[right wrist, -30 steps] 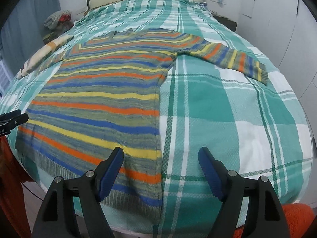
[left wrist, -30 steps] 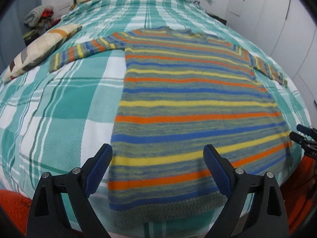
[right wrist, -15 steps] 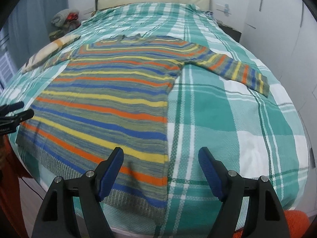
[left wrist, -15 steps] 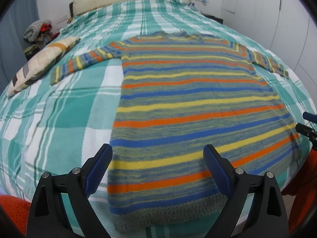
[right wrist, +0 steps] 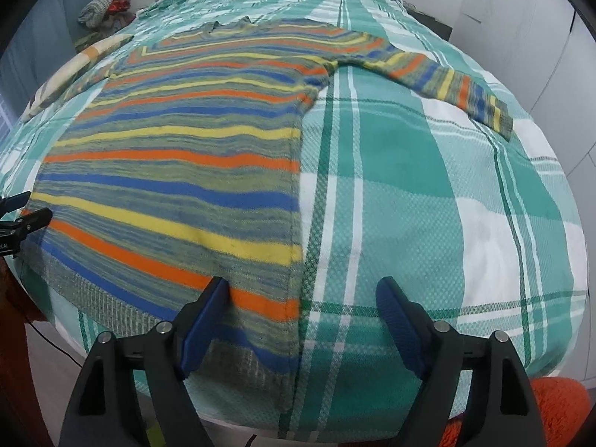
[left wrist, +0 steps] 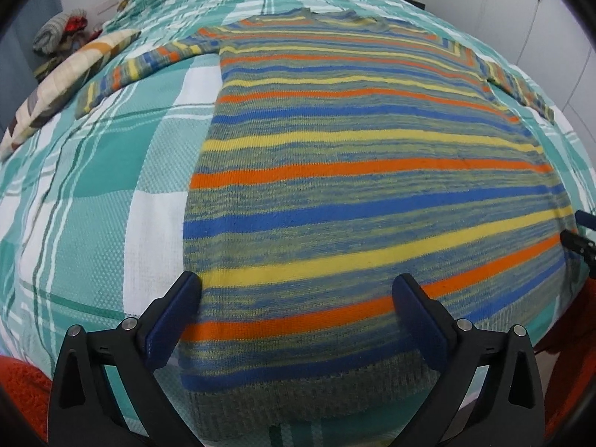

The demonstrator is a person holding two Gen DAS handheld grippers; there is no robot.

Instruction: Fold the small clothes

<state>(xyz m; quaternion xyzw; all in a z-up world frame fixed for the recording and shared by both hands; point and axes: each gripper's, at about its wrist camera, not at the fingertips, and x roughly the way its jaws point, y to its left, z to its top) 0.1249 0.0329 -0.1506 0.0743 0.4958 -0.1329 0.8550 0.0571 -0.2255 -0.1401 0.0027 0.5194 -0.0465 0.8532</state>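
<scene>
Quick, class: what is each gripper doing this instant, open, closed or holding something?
Left gripper: jaws opening, holding nothing, above the striped sweater hem.
Right gripper: jaws opening, holding nothing, over the sweater's side edge.

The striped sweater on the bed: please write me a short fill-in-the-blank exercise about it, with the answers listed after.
1. The striped sweater lies spread flat on a plaid green and white ____.
2. Both of its ____ are stretched out to the sides.
3. No fabric is held by the left hand-held gripper or the right hand-held gripper; the jaws of both are ____.
4. The sweater's bands are orange, yellow and ____.

Missing words: bedspread; sleeves; opening; blue
</scene>
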